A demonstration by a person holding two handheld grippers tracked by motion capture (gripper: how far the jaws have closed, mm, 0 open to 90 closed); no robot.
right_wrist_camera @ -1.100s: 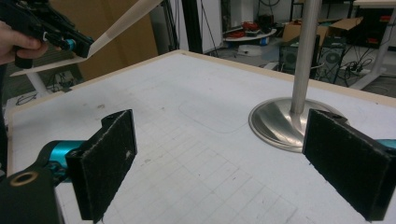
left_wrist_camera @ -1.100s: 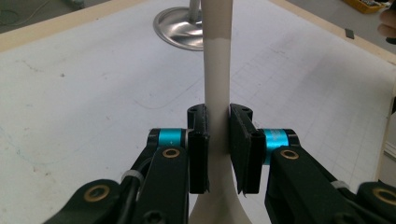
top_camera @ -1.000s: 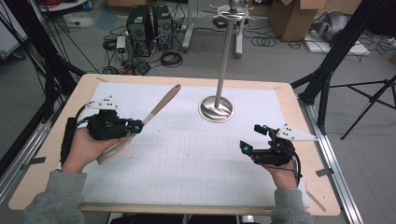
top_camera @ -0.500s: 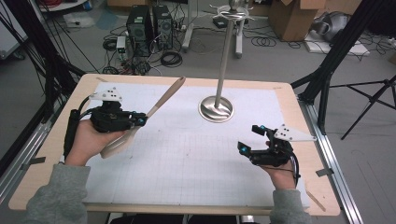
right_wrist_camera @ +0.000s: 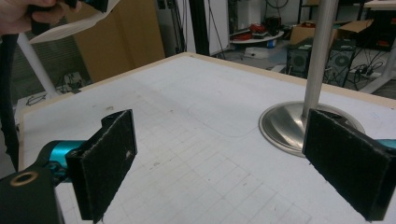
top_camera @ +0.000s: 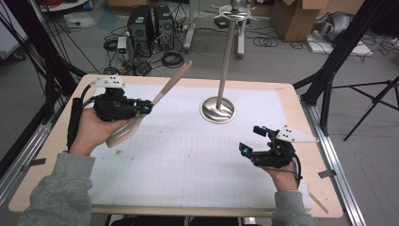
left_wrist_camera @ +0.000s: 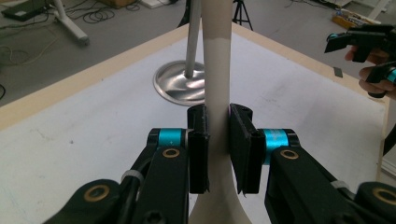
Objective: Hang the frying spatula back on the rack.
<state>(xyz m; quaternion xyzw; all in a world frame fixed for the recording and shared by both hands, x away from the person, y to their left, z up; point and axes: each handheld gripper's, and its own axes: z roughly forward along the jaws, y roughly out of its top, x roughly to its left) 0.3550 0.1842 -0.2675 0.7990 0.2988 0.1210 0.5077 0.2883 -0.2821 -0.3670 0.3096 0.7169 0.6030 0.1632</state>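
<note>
Left gripper (top_camera: 146, 107) clamps wooden spatula (top_camera: 155, 100) aloft; right gripper (top_camera: 254, 140) wide open, empty. Next, probably hang on stand (top_camera: 225, 56).

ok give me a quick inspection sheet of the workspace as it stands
surface: wooden table under a white gridded mat, faint marks on it
job's things: beige spatula, lifted off the mat and tilted, handle pointing away from the person; metal stand with round base resting on the mat
clutter: nothing seen
grippers: left gripper shut on the spatula's neck, fingers pressing both sides; right gripper open, holding nothing, above the mat near the stand
cables: black cable along the left forearm; coils on the floor
surroundings: computer towers, cardboard boxes, tripod legs
</note>
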